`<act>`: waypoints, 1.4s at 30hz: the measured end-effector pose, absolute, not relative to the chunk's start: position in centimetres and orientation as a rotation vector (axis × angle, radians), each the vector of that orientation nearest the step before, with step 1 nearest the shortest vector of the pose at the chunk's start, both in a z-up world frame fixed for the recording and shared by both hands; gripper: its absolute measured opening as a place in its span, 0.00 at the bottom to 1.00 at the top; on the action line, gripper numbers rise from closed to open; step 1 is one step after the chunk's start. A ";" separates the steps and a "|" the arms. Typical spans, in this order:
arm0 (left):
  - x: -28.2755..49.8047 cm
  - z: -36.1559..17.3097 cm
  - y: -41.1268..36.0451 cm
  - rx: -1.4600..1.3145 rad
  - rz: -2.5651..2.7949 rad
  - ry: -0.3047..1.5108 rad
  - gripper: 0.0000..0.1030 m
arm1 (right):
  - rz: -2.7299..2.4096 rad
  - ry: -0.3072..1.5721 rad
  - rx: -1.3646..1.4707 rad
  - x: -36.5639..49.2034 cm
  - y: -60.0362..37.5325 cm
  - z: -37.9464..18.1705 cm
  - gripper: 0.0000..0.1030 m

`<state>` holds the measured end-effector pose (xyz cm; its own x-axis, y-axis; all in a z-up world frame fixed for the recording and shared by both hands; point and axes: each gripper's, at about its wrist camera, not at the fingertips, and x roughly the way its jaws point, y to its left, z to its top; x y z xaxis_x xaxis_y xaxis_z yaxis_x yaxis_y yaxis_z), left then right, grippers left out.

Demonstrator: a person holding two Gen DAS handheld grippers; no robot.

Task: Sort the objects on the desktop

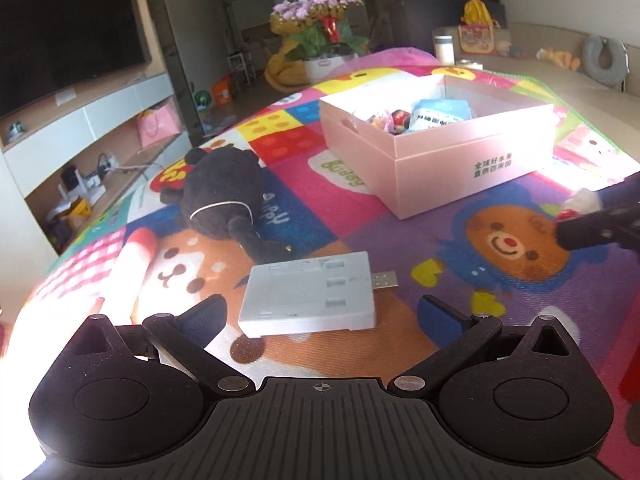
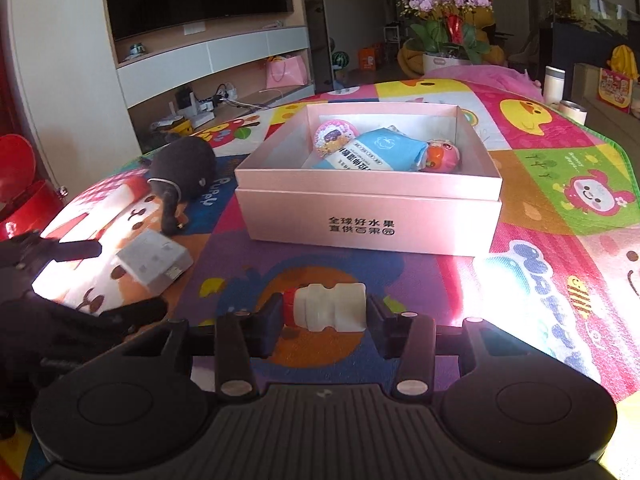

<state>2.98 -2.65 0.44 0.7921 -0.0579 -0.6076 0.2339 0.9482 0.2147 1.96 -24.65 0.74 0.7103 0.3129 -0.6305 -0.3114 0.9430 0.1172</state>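
Your right gripper [image 2: 325,312] pinched the small, stiff, light white bottle [image 2: 328,306] endwise; pink box [image 2: 368,216] at twelve o'clock. Left gripper [image 1: 320,314] gaped around the rigid grey charger [image 1: 310,294].

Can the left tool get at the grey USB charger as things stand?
Probably yes. The left tool is open, with the grey USB charger lying flat just ahead between its fingers and nothing in the way.

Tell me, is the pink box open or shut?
Open. The pink box has no lid on, and the blue packet inside shows from above.
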 end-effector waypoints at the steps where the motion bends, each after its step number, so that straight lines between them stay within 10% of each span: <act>1: 3.6 0.3 -2.4 0.273 -0.162 0.649 1.00 | 0.355 0.698 -0.011 1.1 -24.8 0.9 0.43; 28: -2.6 9.3 -6.8 0.192 -0.356 0.406 0.93 | 0.256 0.583 -0.024 -5.1 -28.9 6.6 0.43; 39: 9.8 13.0 -8.3 -0.048 -0.344 0.359 0.95 | 0.173 0.372 0.081 6.0 -30.1 16.4 0.43; 42: 9.0 12.7 -5.5 -0.086 -0.306 0.349 0.99 | 0.134 0.403 0.090 9.6 -29.6 16.2 0.57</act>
<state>9.04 -5.51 12.74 0.8943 -0.3097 -0.3229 0.2804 0.9504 -0.1348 9.57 -29.63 16.22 0.9114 0.1473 -0.3843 -0.1116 0.9872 0.1136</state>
